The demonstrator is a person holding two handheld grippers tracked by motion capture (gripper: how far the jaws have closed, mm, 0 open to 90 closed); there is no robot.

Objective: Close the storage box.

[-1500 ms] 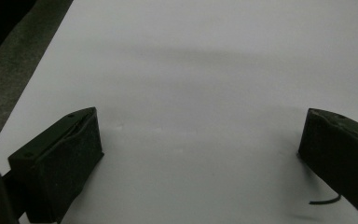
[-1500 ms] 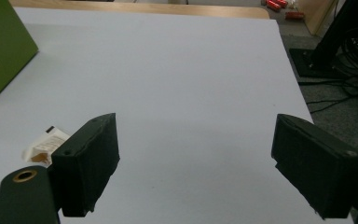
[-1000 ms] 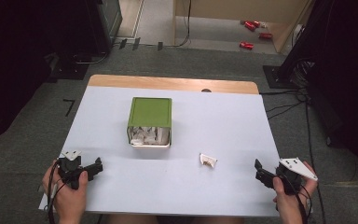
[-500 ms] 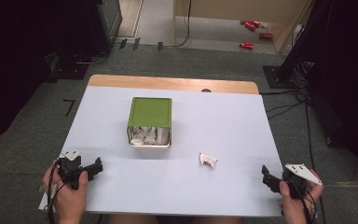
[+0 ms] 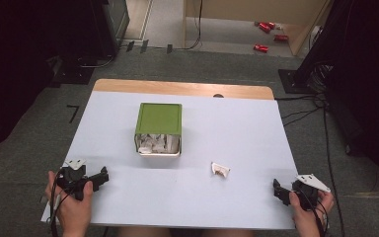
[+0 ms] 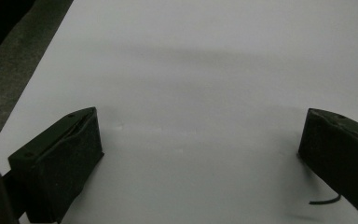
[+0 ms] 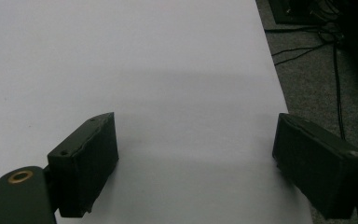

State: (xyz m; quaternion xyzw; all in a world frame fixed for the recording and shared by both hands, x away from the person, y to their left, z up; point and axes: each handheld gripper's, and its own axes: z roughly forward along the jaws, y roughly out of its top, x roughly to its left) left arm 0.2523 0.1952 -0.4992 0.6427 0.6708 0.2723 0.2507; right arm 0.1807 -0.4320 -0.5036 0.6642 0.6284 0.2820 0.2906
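At the near edge of the desk (image 5: 187,207), the left gripper (image 5: 100,177) sat in the person's left hand (image 5: 74,210) close to the near-left corner, its jaws spread wide with nothing between them. In the left gripper view the same left gripper (image 6: 200,154) showed only bare white surface between its jaws, with the desk's side edge and the grey floor (image 6: 14,88) close by at the upper left.

At the near-right corner, the right gripper (image 5: 278,190) was held by the right hand (image 5: 308,215), jaws likewise wide apart and holding nothing. In the right gripper view the right gripper (image 7: 196,158) lay just beside the desk's right edge, one jaw reaching roughly to that edge, with floor and loose cables (image 7: 317,51) beyond it.

Between the two grippers the near strip of the desk was open. A little farther in, right of centre, lay a small crumpled white scrap (image 5: 220,169), flat on the surface, nearer to the right gripper than the left yet well apart from both.

Farther still, left of centre, stood a green box (image 5: 159,128), its open side facing the person and showing crumpled white pieces (image 5: 157,143) inside. Open surface surrounded it on all sides.

At the far edge ran a bare wooden strip (image 5: 177,88), then carpeted floor with red objects (image 5: 269,34) near the wall.
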